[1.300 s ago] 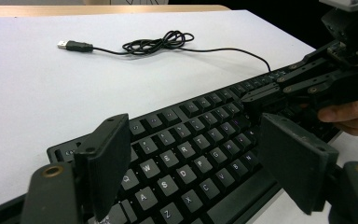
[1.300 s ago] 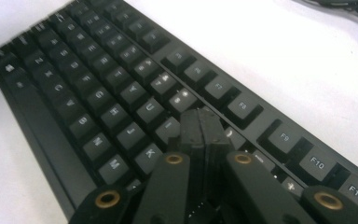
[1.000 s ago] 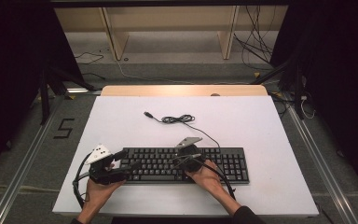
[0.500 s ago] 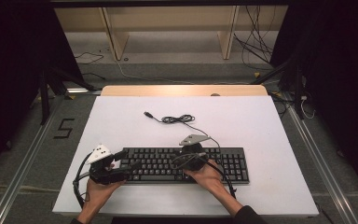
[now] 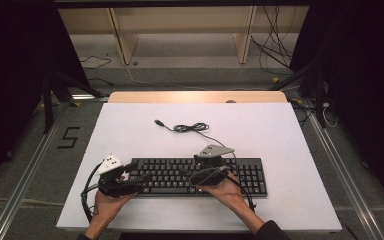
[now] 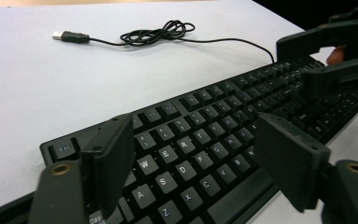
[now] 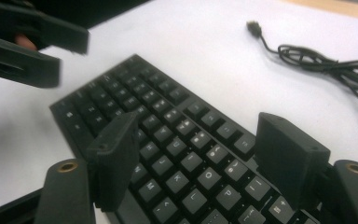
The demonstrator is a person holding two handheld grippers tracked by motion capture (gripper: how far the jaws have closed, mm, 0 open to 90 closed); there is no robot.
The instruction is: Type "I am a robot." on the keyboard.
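Observation:
A black keyboard (image 5: 170, 172) lies near the front of the white table, and its cable (image 5: 190, 127) coils behind it, ending in a USB plug (image 6: 70, 36). My left gripper (image 5: 142, 180) sits at the keyboard's left end. In the left gripper view its jaws (image 6: 196, 130) stand wide above the letter keys; they have just been closing slightly, with nothing gripped between them. My right gripper (image 5: 194, 176) hovers over the keyboard's middle and points left. Its jaws (image 7: 198, 126) have just been opening, and I see only keys below the gap. Each gripper faces the other (image 6: 298, 63) (image 7: 70, 58).
The table (image 5: 280, 135) has bare white surface behind and to the right of the keyboard. A wooden strip (image 5: 195, 96) runs along its far edge. Shelving and loose floor cables (image 5: 275, 55) lie beyond it, and metal rails flank both sides.
My right gripper has lifted a little and drifted right over the keyboard. The left hand has stayed where it was.

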